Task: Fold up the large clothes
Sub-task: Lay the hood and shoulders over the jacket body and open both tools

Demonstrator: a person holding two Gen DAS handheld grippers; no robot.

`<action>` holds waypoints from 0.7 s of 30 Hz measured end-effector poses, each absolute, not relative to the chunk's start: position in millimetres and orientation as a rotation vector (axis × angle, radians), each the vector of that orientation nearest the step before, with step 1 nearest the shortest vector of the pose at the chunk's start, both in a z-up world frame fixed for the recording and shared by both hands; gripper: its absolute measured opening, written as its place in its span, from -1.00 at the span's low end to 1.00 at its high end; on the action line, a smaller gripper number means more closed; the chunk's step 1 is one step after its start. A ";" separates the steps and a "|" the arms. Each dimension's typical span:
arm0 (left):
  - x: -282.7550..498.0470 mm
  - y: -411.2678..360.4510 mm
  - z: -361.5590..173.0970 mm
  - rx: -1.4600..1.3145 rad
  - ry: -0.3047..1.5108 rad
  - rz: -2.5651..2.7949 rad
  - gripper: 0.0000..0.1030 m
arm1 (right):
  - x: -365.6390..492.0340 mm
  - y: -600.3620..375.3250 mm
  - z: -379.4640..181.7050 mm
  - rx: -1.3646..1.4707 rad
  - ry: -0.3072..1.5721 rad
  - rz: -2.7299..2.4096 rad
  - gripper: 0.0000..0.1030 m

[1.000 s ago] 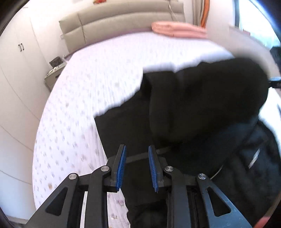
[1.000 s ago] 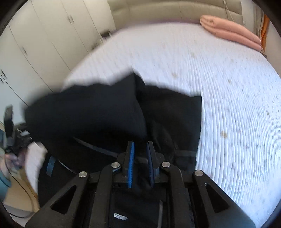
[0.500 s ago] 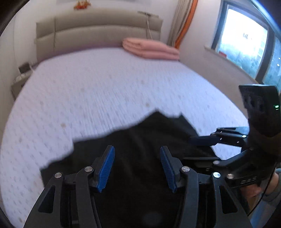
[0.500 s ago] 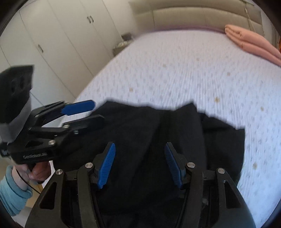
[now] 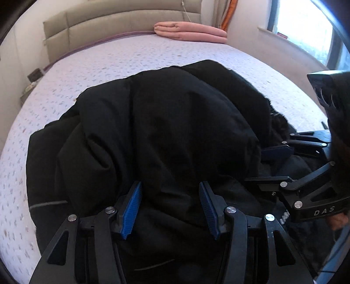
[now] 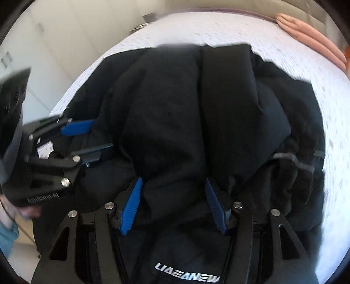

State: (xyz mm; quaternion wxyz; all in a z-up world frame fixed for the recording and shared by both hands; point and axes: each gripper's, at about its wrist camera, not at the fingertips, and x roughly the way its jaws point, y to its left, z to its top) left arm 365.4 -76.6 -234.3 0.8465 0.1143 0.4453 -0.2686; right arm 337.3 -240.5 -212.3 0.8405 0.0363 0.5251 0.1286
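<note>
A large black jacket (image 5: 175, 131) lies bunched and folded over itself on the near part of the bed (image 5: 109, 65). It also fills the right wrist view (image 6: 186, 109), with white lettering near its bottom edge. My left gripper (image 5: 170, 205) is open, its blue pads apart just above the jacket's near fold, holding nothing. My right gripper (image 6: 175, 205) is open too, over the same fold. Each gripper shows in the other's view: the right one at the right side (image 5: 282, 166), the left one at the left side (image 6: 87, 139).
The lilac patterned bed sheet (image 6: 240, 28) spreads beyond the jacket. A folded pink blanket (image 5: 190, 32) lies by the beige headboard (image 5: 109, 19). A window (image 5: 306, 28) is at right, white wardrobes (image 6: 54, 43) at left, a nightstand (image 5: 32, 78) beside the bed.
Both grippers let go of the jacket and opened, then moved down close over it. The jacket, lifted and swung before, now lies folded over on the bed.
</note>
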 end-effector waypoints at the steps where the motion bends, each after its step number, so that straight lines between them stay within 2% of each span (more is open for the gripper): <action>1: 362.3 -76.4 -234.4 0.240 0.934 -0.556 0.06 | 335.6 -240.5 -214.4 0.081 1.100 0.260 0.17; 5: 362.4 -73.9 -227.6 0.193 0.956 -0.542 0.06 | 332.2 -241.1 -216.4 0.112 1.101 0.225 0.17; 9: 335.3 -56.0 -189.7 0.149 0.933 -0.615 0.05 | 331.6 -251.7 -198.3 0.166 1.131 0.237 0.19; 13: 322.9 -40.0 -162.2 0.091 0.872 -0.617 0.05 | 318.5 -262.6 -159.9 0.164 1.018 0.221 0.23; 21: 360.7 -57.3 -209.1 0.035 0.977 -0.544 0.04 | 342.8 -242.1 -153.2 0.159 0.952 0.179 0.23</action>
